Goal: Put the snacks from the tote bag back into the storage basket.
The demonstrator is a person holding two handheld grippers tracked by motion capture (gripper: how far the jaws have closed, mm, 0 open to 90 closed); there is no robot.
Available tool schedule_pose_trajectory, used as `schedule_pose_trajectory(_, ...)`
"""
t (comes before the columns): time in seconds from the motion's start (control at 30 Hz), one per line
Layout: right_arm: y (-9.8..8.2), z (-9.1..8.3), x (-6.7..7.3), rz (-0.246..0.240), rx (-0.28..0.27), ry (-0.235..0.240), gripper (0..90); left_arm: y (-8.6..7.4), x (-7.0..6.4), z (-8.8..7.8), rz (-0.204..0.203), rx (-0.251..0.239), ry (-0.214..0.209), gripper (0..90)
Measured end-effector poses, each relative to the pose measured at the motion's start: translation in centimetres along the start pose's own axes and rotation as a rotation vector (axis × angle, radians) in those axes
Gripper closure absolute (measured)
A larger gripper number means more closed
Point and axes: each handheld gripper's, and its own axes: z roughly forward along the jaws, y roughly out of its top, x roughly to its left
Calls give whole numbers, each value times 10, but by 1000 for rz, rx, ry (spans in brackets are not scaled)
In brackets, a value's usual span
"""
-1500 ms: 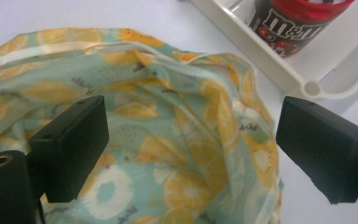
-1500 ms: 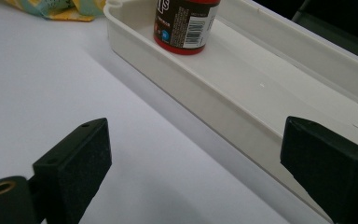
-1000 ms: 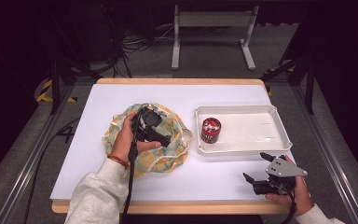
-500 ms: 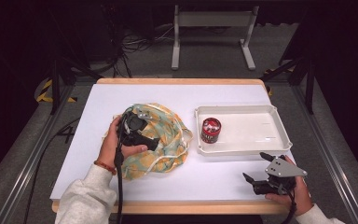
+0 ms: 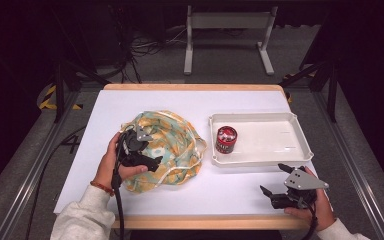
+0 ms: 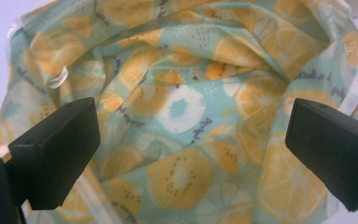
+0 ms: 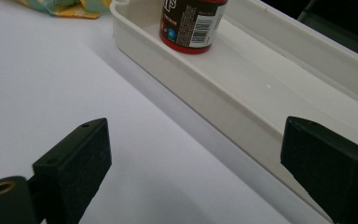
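A crumpled cloth bag (image 5: 172, 145) printed with orange slices and kiwis lies on the white table, left of centre. My left gripper (image 5: 151, 148) hovers over the bag's left side, open; its view looks down into the fabric folds (image 6: 182, 107), nothing pinched between the jaws. A red can (image 5: 226, 139) with a dark label stands upright at the left end of a white tray (image 5: 280, 142). My right gripper (image 5: 274, 179) rests open near the table's front edge, just in front of the tray. From its camera I see the tray wall (image 7: 205, 88) and the can (image 7: 191, 23).
The table (image 5: 190, 102) has a wooden rim, and bare white surface runs along its back and front left. Beyond the far edge stand a metal stand's legs (image 5: 227, 45) and loose cables on a dark floor. The bag's corner (image 7: 65, 7) shows top left in the right gripper view.
My left gripper has slid left and nearer to the person across the bag, staying open. The right gripper, the tray and the can have not moved.
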Motion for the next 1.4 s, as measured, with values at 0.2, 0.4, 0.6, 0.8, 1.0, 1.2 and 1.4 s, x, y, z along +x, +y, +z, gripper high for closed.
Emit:
schedule_pose_trajectory(0.2, 0, 1, 0, -2, 0, 5, 92, -16, 7, -7, 18, -29, 25, 42)
schedule_pose_trajectory(0.4, 1, 1, 1, -6, 0, 3, 92, -29, 10, -12, 31, -43, 51, 41)
schedule_pose_trajectory(0.6, 1, 1, 1, -6, -1, 4, 92, -39, 13, -16, 48, -55, 57, 42)
schedule_pose_trajectory(0.8, 1, 1, 2, -12, -2, 5, 93, -53, 18, -22, 52, -86, 69, 45)
schedule_pose_trajectory(1.0, 2, 0, 2, -9, -6, 7, 92, -68, 24, -26, 49, -116, 90, 46)
schedule_pose_trajectory(1.2, 3, 0, 3, -14, -9, 8, 92, -81, 28, -25, 44, -118, 93, 51)
schedule_pose_trajectory(1.4, 4, 1, 2, -16, -14, 8, 91, -101, 34, -25, -1, -145, 92, 58)
